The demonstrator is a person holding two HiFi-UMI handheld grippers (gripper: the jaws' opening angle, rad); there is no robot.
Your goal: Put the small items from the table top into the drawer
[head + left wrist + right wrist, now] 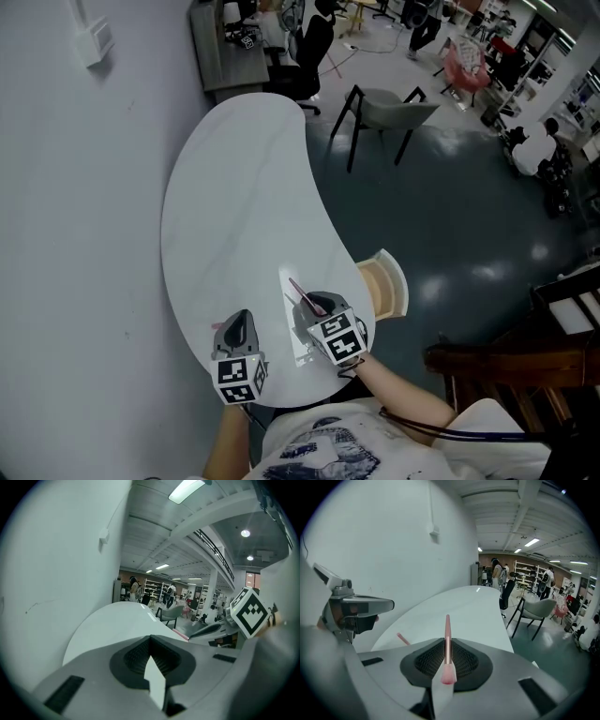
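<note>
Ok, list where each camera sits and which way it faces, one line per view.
Head view: on the head, looking steeply down at the table; shows left gripper, right gripper, arms.
Left gripper view: on the left gripper, facing along its shut jaws over the table toward a chair; right gripper at right.
Right gripper view: on the right gripper, facing along jaws shut on a pen; left gripper at left.
Shared: both gripper views show table, chair, wall.
</note>
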